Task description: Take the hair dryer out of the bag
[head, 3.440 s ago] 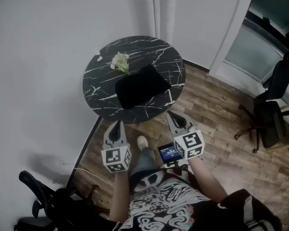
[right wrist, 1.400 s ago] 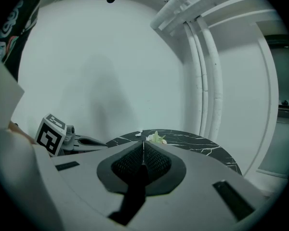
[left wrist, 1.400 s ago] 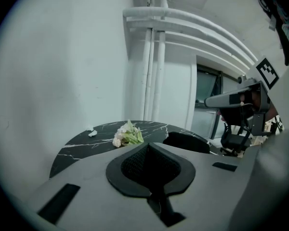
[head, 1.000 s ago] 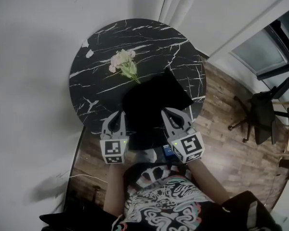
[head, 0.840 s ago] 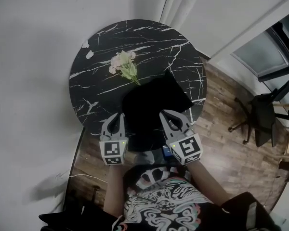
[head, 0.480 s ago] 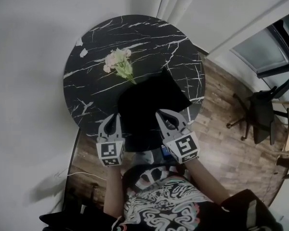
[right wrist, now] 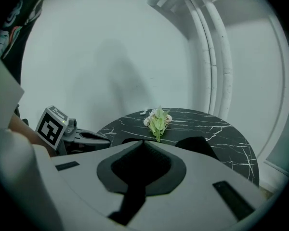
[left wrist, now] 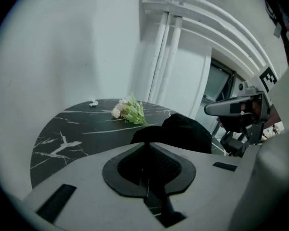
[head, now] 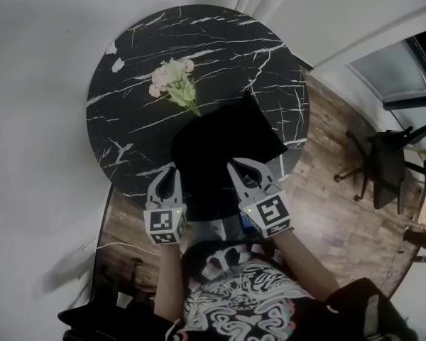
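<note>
Table (head: 128,126), round black marble, against white wall (head: 28,105): black bag (head: 227,144) and flowers (head: 172,82) atop; we hold left gripper (head: 171,169) and right gripper (head: 235,165), jaws together, empty, over its near edge.

My feed is dim, flat and greyish. A soft shadow falls on the wall (head: 35,190) left of the left tongs (head: 172,170). Between those and the right tongs (head: 236,165), the black bag (head: 227,148) shows no detail. Both gripper views bulge, with black corners.

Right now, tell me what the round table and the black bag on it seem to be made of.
Table: black marble or a marble-look top, smooth, with white veins.
Bag: probably soft matte fabric; it slumps unevenly and shows no shine.
</note>
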